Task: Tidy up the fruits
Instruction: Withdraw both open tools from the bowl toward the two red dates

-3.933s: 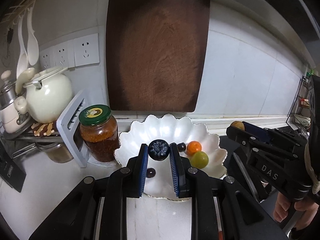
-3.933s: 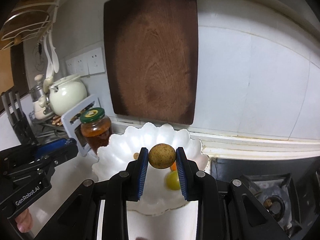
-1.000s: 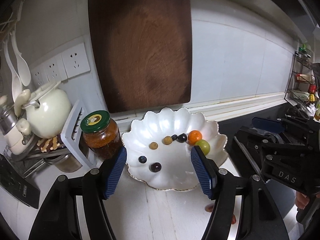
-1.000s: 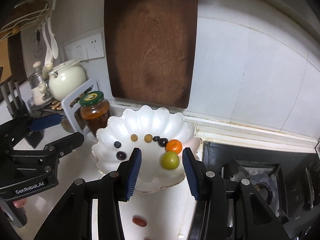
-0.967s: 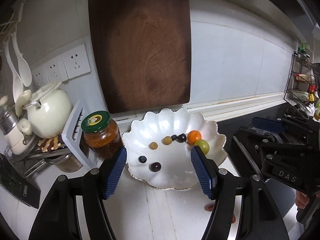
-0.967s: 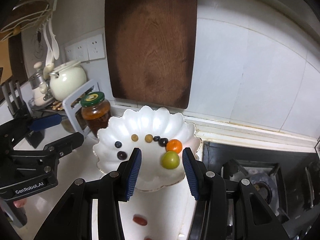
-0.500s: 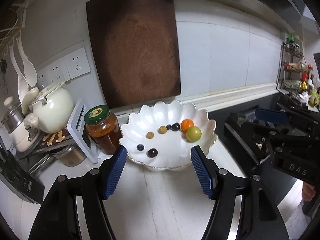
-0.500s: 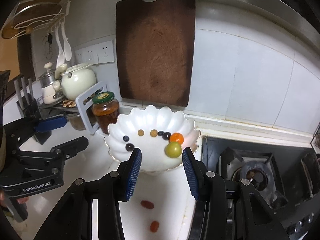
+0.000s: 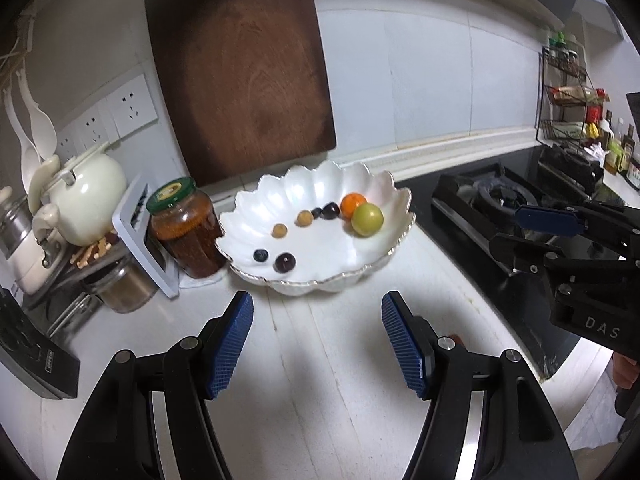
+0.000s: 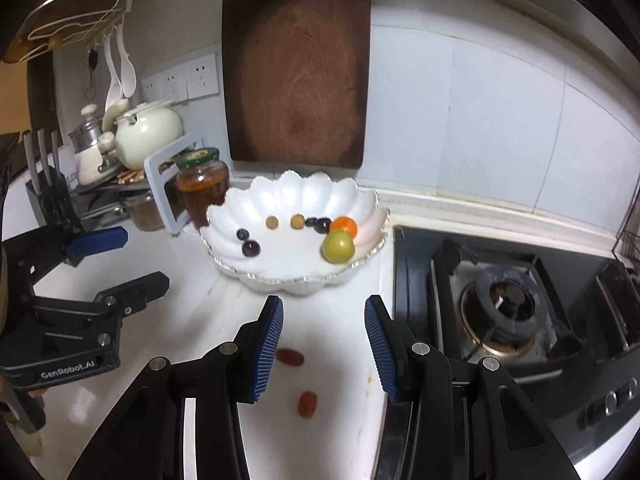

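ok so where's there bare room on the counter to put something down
Bare counter lies in front of the bowl, between the left gripper and the two red fruits. Crowded spots: the jar and rack left of the bowl, and the stove on the right.

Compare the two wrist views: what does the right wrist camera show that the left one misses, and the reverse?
Only the right wrist view shows two small red fruits lying on the counter in front of the bowl, plus the knife block. Only the left wrist view shows the spice rack at far right. Both show the scalloped white bowl holding eight fruits, the green-lidded jar, the hanging cutting board, and the left gripper and right gripper, open and empty.
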Motion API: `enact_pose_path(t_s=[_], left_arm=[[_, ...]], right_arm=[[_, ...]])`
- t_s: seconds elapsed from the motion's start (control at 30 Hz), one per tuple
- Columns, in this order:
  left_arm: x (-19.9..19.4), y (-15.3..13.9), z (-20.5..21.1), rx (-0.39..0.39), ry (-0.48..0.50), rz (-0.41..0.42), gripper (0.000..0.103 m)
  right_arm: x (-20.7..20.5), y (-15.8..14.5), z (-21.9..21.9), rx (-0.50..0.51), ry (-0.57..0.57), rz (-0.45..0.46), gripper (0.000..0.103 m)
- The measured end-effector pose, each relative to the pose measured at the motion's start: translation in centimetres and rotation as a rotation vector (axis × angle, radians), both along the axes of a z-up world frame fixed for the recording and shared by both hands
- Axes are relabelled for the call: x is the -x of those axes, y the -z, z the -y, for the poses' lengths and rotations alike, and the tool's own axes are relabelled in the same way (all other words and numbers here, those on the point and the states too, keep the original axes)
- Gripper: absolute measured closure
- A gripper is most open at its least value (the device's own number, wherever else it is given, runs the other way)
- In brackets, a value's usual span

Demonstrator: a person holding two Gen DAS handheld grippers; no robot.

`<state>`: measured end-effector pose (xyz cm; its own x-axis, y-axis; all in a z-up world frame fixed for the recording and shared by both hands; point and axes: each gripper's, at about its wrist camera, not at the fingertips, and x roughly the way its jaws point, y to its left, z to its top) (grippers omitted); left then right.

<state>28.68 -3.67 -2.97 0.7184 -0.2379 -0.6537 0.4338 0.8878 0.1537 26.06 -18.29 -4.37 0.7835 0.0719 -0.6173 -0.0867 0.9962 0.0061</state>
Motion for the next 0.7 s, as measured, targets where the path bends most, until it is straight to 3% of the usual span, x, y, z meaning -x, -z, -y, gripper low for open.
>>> enact_pose_path(t_s=[0.33,0.7], left_arm=[[0.8,2.6,1.0,-0.045,0.084,0.003,0.037],[0.1,6.1,3.0,-0.075,0.189,-0.038,0.037]], right_arm=[[1.7,3.0,-0.1,0.019,0.013,-0.046,0.059],[1.6,6.4,0.5,-0.025,0.02,-0.133,0.059]])
